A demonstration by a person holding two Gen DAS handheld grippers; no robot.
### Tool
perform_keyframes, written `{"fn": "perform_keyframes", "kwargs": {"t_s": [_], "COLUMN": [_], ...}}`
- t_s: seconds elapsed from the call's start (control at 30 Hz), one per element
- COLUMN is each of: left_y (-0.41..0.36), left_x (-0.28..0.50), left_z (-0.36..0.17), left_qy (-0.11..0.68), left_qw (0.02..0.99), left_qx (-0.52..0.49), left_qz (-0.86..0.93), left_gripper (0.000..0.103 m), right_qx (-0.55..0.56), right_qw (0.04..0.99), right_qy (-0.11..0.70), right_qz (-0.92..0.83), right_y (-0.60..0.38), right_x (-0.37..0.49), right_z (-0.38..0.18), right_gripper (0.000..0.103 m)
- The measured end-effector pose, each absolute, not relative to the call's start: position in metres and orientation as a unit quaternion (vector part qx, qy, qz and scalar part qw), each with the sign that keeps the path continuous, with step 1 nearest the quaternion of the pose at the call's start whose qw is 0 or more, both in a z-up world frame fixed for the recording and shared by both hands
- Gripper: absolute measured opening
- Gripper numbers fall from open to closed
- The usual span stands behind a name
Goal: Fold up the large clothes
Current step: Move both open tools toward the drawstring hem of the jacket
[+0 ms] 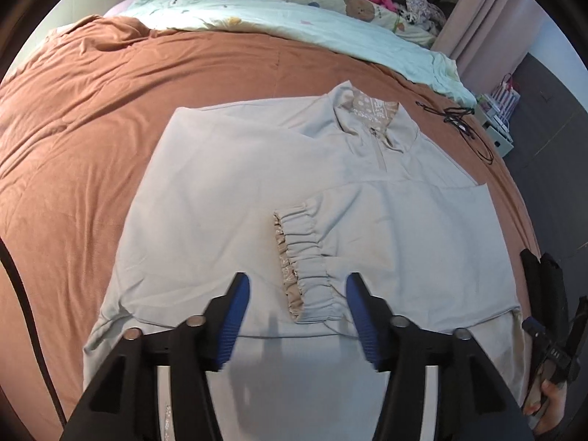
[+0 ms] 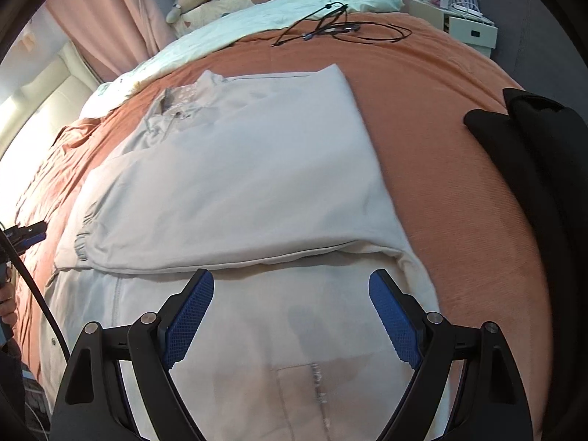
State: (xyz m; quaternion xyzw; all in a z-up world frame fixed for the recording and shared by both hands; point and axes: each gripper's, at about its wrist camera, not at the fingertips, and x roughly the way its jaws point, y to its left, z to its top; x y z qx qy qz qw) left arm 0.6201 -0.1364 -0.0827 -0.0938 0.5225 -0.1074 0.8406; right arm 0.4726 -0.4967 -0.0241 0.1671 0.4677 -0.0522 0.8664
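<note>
A pale beige zip-neck jacket (image 1: 239, 183) lies flat on the bed, collar (image 1: 371, 117) at the far end. One sleeve is folded across the chest, its elastic cuff (image 1: 305, 257) resting mid-body. My left gripper (image 1: 297, 277) hovers open just over that cuff, with blue pads on either side and not pressing it. In the right wrist view the jacket (image 2: 239, 169) shows a folded upper layer over its lower part. My right gripper (image 2: 292, 275) stands open above the lower part, near the fold's edge, holding nothing.
An orange-brown bedspread (image 1: 92, 128) covers the bed. A pale green quilt (image 1: 257, 14) and pillows lie at the head. A black cable (image 2: 330, 25) lies beyond the jacket. Dark cloth (image 2: 533, 147) sits at the right edge. A hand (image 1: 551, 400) shows at the right.
</note>
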Motion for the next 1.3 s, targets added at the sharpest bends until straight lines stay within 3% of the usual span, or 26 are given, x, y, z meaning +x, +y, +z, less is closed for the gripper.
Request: {"fn": "perform_keyframes", "kwargs": {"t_s": [0.1, 0.4, 0.47, 0.57, 0.6, 0.63, 0.67, 0.8, 1.2, 1.3], "left_y": [-0.141, -0.176, -0.182, -0.184, -0.183, -0.181, -0.177, -0.159, -0.154, -0.149], "left_x": [0.624, 0.634, 0.633, 0.634, 0.635, 0.635, 0.636, 0.641, 0.627, 0.614], "left_z": [-0.099, -0.157, -0.162, -0.163, -0.161, -0.159, -0.156, -0.159, -0.142, -0.12], "left_qy": [0.537, 0.579, 0.576, 0.571, 0.567, 0.561, 0.557, 0.563, 0.56, 0.541], "left_qw": [0.83, 0.799, 0.805, 0.809, 0.812, 0.816, 0.821, 0.814, 0.818, 0.827], "left_qx": [-0.092, -0.083, -0.058, -0.05, -0.048, -0.046, -0.045, -0.081, -0.056, -0.055], "left_qz": [-0.121, -0.14, -0.128, -0.131, -0.13, -0.127, -0.118, -0.118, -0.124, -0.14], "left_gripper": [0.06, 0.059, 0.04, 0.032, 0.031, 0.015, 0.013, 0.013, 0.014, 0.031], "right_qx": [0.161, 0.128, 0.112, 0.106, 0.108, 0.111, 0.114, 0.132, 0.157, 0.156], "right_qw": [0.865, 0.846, 0.837, 0.829, 0.828, 0.826, 0.825, 0.825, 0.832, 0.843], "right_qy": [0.47, 0.506, 0.521, 0.532, 0.534, 0.535, 0.533, 0.528, 0.52, 0.505], "right_qz": [-0.073, -0.112, -0.123, -0.133, -0.136, -0.139, -0.145, -0.151, -0.115, -0.098], "right_y": [-0.503, -0.518, -0.519, -0.521, -0.523, -0.524, -0.526, -0.53, -0.531, -0.529], "right_x": [0.473, 0.483, 0.488, 0.495, 0.498, 0.501, 0.504, 0.511, 0.495, 0.479], "right_z": [-0.022, -0.033, -0.042, -0.053, -0.055, -0.057, -0.058, -0.063, -0.052, -0.036], "right_gripper": [0.078, 0.078, 0.078, 0.075, 0.068, 0.062, 0.061, 0.06, 0.06, 0.065]}}
